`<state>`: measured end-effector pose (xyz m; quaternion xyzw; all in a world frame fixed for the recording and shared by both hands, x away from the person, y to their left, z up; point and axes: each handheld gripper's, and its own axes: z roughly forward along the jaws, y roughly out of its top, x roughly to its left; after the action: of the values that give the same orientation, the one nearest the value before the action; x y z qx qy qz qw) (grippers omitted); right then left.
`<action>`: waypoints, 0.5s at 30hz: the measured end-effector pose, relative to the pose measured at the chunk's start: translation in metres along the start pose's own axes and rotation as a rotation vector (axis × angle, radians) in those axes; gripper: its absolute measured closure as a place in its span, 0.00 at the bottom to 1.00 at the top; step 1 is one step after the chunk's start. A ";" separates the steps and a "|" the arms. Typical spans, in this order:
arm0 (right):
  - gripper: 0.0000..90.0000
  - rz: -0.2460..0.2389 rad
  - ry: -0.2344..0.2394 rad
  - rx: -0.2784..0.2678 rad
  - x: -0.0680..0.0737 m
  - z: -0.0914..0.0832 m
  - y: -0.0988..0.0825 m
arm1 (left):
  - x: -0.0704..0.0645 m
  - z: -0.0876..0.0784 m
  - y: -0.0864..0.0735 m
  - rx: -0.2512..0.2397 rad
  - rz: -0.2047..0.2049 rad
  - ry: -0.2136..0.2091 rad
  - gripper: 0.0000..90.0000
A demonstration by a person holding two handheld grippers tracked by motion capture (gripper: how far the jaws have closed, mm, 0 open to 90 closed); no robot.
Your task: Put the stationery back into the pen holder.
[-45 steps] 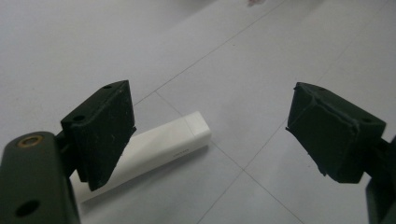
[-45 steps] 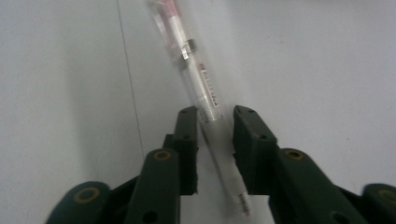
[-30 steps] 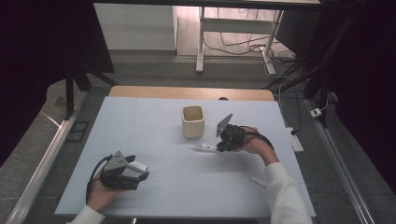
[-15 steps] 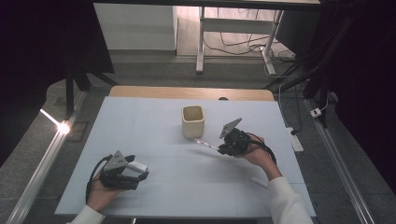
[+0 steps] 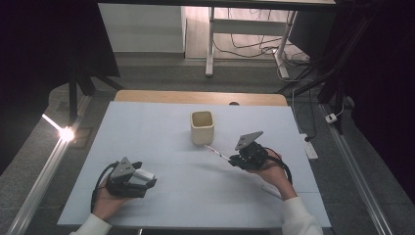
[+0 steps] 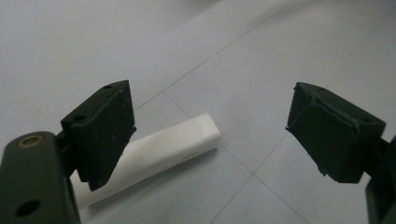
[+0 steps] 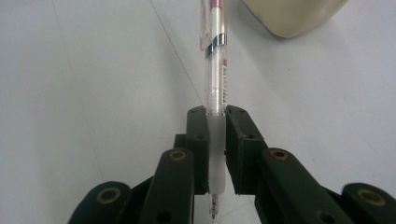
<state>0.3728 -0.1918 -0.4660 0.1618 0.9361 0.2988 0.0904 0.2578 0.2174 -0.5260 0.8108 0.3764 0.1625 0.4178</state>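
The left tongs [image 6: 210, 135] stand wide open over the pale surface [image 6: 261, 70]. A white stick-shaped block [image 6: 163, 156] lies by one jaw.

The high view looks forward and down over the whole table [image 5: 161, 122]. Each gripper view looks close along its own jaws at the tabletop; right gripper [image 7: 215, 140] view shares the cup [image 7: 289, 16] ahead.

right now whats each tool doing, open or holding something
Left tool: open, holding nothing; a white bar lies on the table by one jaw.
Right tool: shut on a clear pen.
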 end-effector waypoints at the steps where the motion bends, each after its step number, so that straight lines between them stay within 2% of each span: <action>1: 0.88 0.006 0.001 -0.007 0.000 0.000 0.000 | 0.000 0.000 0.000 0.000 0.002 0.002 0.16; 6: 0.88 -0.020 0.005 -0.008 0.005 0.005 0.000 | 0.001 -0.002 0.000 -0.004 0.002 0.002 0.16; 12: 0.88 -0.035 0.009 0.008 0.011 0.009 0.002 | 0.000 -0.002 0.000 -0.002 0.004 0.007 0.16; 15: 0.88 -0.041 0.011 -0.002 0.012 0.008 0.003 | -0.002 -0.003 0.001 -0.003 0.009 0.011 0.16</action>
<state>0.3642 -0.1808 -0.4717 0.1409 0.9394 0.2986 0.0917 0.2554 0.2176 -0.5229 0.8109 0.3749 0.1693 0.4161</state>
